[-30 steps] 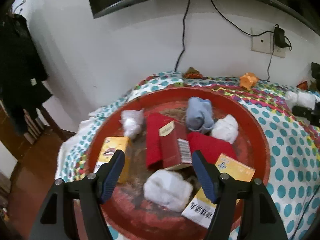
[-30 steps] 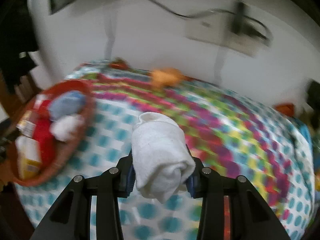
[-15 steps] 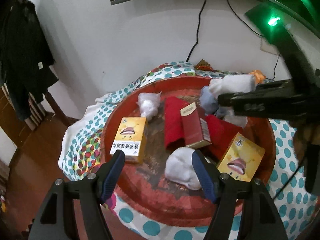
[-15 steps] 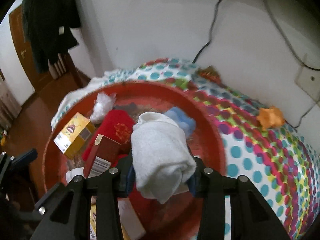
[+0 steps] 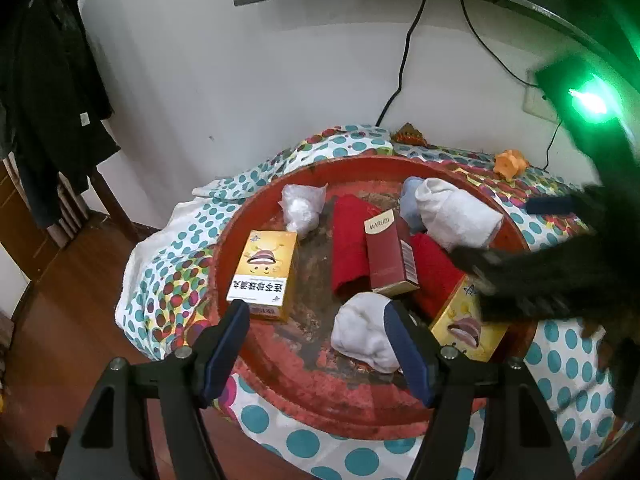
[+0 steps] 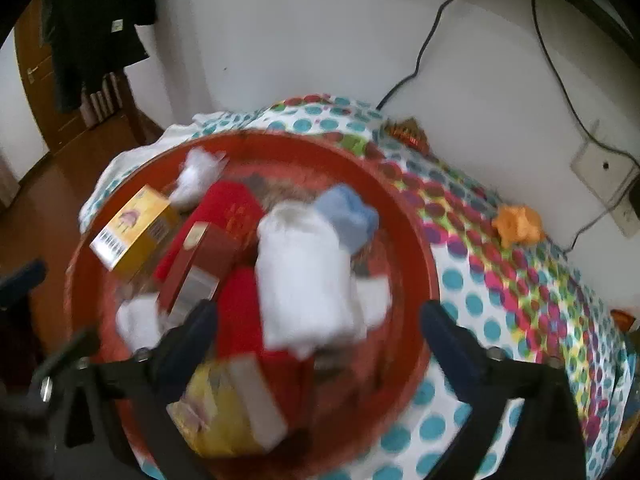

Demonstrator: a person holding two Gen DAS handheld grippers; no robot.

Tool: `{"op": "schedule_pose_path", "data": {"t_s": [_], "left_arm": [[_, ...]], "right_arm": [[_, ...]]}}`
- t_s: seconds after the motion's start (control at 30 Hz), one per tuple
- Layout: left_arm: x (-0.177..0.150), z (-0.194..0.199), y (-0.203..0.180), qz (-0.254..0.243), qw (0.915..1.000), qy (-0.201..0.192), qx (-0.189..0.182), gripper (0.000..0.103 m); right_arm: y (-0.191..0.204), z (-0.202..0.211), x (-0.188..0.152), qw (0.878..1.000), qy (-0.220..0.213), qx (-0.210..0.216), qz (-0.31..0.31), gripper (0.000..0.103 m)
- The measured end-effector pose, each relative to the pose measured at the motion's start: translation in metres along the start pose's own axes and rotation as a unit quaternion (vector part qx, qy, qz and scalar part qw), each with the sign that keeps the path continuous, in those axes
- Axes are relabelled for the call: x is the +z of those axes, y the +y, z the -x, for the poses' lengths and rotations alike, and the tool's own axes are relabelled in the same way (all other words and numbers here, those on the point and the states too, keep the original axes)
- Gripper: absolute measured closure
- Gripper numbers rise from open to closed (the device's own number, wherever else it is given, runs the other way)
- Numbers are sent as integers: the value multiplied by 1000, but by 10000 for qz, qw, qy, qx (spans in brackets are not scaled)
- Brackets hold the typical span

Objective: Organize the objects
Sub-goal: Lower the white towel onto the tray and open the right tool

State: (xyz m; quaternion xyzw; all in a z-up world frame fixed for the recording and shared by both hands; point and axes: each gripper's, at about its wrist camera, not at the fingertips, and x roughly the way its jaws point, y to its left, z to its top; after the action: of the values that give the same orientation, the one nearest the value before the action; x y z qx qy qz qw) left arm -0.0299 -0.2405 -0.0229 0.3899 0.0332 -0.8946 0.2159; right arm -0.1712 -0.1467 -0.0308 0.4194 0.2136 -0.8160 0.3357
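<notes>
Right gripper (image 6: 318, 320) has its jaws opening, already spread really wide, and nothing is pinched between them. The white roll (image 6: 304, 276) sits in the gap between the two fingers but clear of both pads, blurry, over the red tray (image 6: 412, 236). In the left wrist view the same roll (image 5: 456, 216) is lying on the far right side of the tray (image 5: 360, 400), touching the blue sock (image 5: 408, 200) just behind it.

Left gripper (image 5: 320, 344) is also wide and empty, hanging over the near edge of the tray. Right by its right finger, partly hidden behind it, there's a white bundle (image 5: 360, 332). Just past its left finger is a yellow box (image 5: 264, 272) lying flat. Straight ahead between the jaws: a dark red box (image 5: 388, 256) lying on top of a red cloth (image 5: 350, 252), and further out a small plastic bag (image 5: 302, 208) with white stuff in it. A second yellow box (image 5: 464, 320) leans at the tray's rim, outside the right finger.

The right tool reaches in from the right of that view as a dark blur with a green light on it. The tray sits on a polka dot cloth (image 5: 168, 264), and a little orange toy (image 6: 516, 224) sits well beyond the right gripper's right finger, near the wall.
</notes>
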Motion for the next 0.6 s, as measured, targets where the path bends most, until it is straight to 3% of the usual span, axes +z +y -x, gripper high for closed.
{"op": "schedule_pose_path", "data": {"t_s": [0.27,0.43,0.6], "left_arm": [[1,-2,-10,-20,9999,141,-40,31],[2,3,-16,-45,9999,10,-160,31],[2,6,-21,-73,9996,48,-275,31]], "right_arm": [[8,15,-45,9988,498,13,19,1],[16,20,-60,9980,587,217,-21,1],[19,18,-69,9978,640,161,15,1]]}}
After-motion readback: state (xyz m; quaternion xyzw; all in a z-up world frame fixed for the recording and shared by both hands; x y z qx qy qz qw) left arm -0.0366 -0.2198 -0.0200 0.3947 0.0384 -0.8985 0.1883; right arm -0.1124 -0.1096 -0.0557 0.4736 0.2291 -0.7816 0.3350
